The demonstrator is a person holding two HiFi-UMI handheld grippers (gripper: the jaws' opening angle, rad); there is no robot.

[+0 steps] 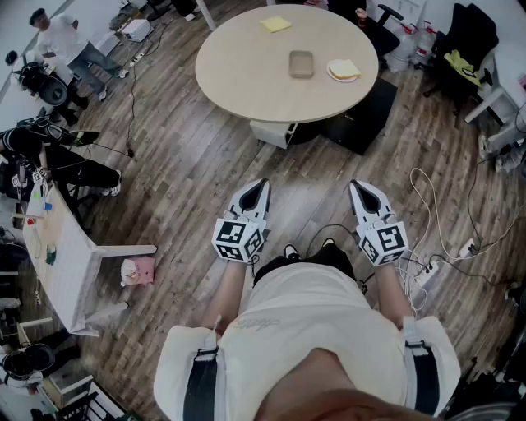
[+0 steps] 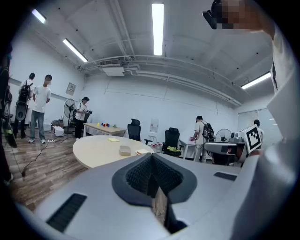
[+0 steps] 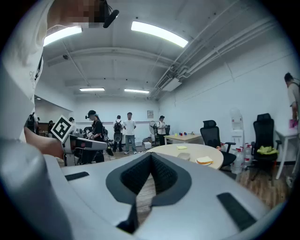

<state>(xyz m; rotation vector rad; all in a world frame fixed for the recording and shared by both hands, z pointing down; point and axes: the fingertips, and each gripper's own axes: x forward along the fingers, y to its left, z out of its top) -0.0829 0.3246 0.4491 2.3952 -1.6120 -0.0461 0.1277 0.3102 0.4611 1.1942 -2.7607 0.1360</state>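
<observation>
Head view shows two tools held side by side over bare wooden floor: the left tool and the right tool, well apart. Each has its jaws closed tip to tip with nothing between them, as the left gripper view and the right gripper view confirm.

One round desk stands ahead, well apart from both tools, and carries three things. One grey tray sits near its middle, one plate of bread lies just right of the tray toward the rim, and one yellow note pad lies near the far edge.

Open floor lies between the tools and the desk. A long white desk bounds the left side, and loose cables lie on the floor at the right.

Only the gripper views show the ceiling lights and the people standing along the far wall. Only the head view shows the cables.
</observation>
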